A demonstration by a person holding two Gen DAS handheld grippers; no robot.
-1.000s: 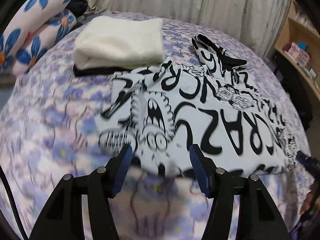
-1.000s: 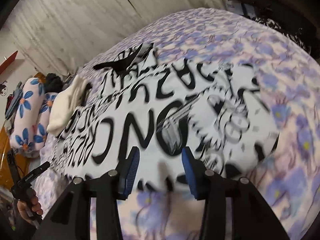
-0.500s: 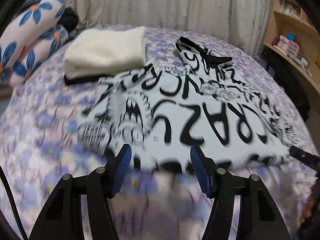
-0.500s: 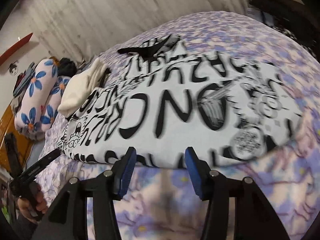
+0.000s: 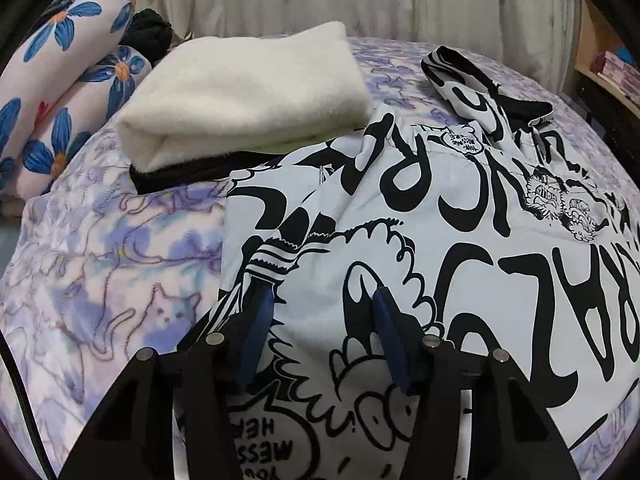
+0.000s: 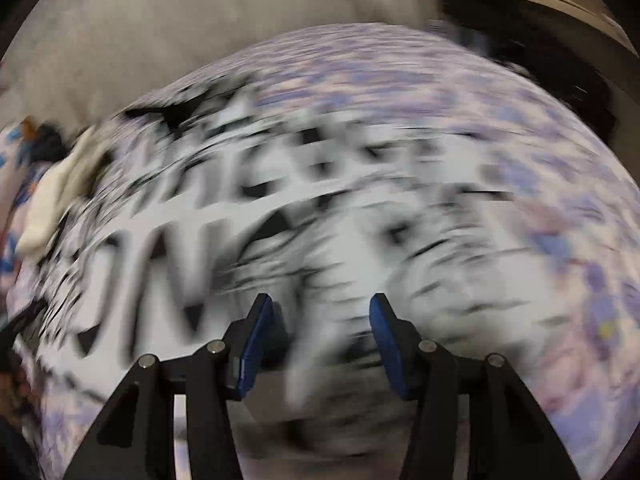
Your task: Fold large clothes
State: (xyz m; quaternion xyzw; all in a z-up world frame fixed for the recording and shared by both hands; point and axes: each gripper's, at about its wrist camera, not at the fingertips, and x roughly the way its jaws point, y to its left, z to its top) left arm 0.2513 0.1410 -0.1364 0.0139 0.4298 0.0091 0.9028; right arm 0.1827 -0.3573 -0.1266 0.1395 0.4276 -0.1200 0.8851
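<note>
A large white garment with black lettering and cartoon prints lies spread on the bed. My left gripper is low over its near left corner. Its jaws are closing, with cloth lying between the blue pads, and I see no pad pressing on it. The right wrist view is badly blurred by motion. There my right gripper hangs over the near part of the same garment. Its jaws are closing too, with cloth beneath and between the fingers, and no grip shows.
A folded cream blanket lies on a dark item just beyond the garment's far left corner. Floral pillows are stacked at the left. The purple flowered bedspread lies bare at the left. A wooden shelf stands at the right, and a curtain hangs behind.
Both grippers moved forward and down, from over the bedspread short of the garment's near edge to over the garment itself. Their fingers stand slightly closer together. The right view has become blurred.
</note>
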